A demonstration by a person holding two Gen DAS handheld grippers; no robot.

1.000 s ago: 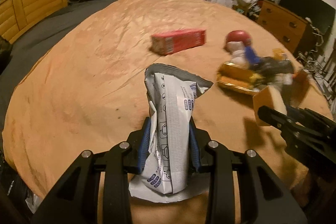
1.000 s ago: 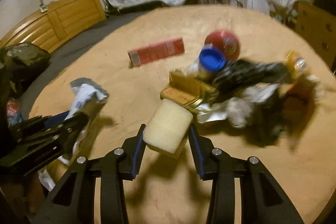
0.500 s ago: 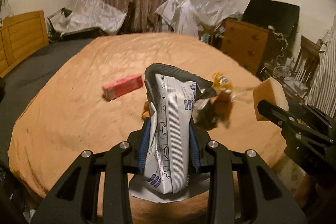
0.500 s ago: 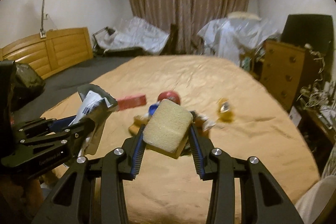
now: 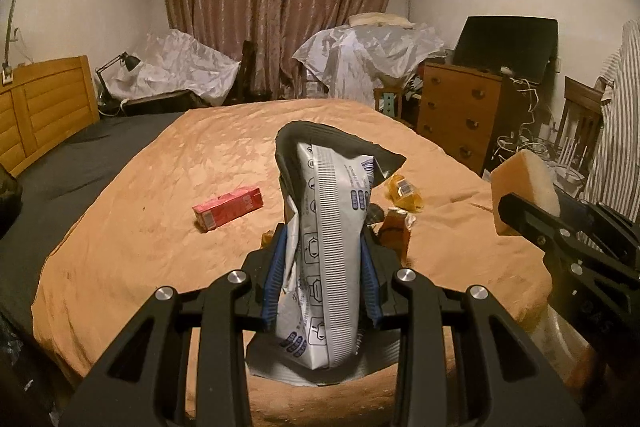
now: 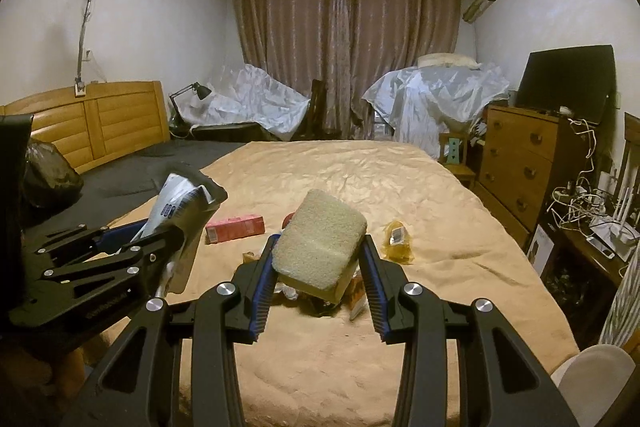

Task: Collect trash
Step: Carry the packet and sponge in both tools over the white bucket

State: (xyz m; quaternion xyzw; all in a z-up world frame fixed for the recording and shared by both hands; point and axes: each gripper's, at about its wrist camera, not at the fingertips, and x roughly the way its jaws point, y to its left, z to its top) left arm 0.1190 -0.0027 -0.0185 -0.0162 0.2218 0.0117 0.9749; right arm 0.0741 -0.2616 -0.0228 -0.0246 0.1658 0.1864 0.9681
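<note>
Left wrist view: silver-white wrapper (image 5: 328, 247) stands upright between the blue pads; printed with small pictograms and a ribbed strip; torn dark top edge flares open; crumpled lower end hangs below the fingers
Left gripper (image 5: 324, 279): pinching the wrapper on both sides, held level above the near edge of the tan bedspread (image 5: 160, 227); seen from the right wrist view it comes in from the left side, wrapper (image 6: 180, 203) tilted up and to the right
Sponge (image 6: 320, 247): yellow block with a pale rough scouring face turned up — tilted, one corner toward the camera
Right gripper (image 6: 318, 267): pressed onto the sponge's two sides, raised over the bedspread; in the left view it enters from the right edge with the sponge (image 5: 524, 187) at its tip
Grippers relative: side by side, apart, not touching
Red carton (image 5: 228, 207): lying flat on the bedspread, left of the wrapper
Yellow packet (image 6: 396, 243): crumpled, on the bedspread right of the sponge
Remaining litter (image 6: 304, 297): small pile under and behind the sponge — pieces mostly hidden, cannot tell what they are
</note>
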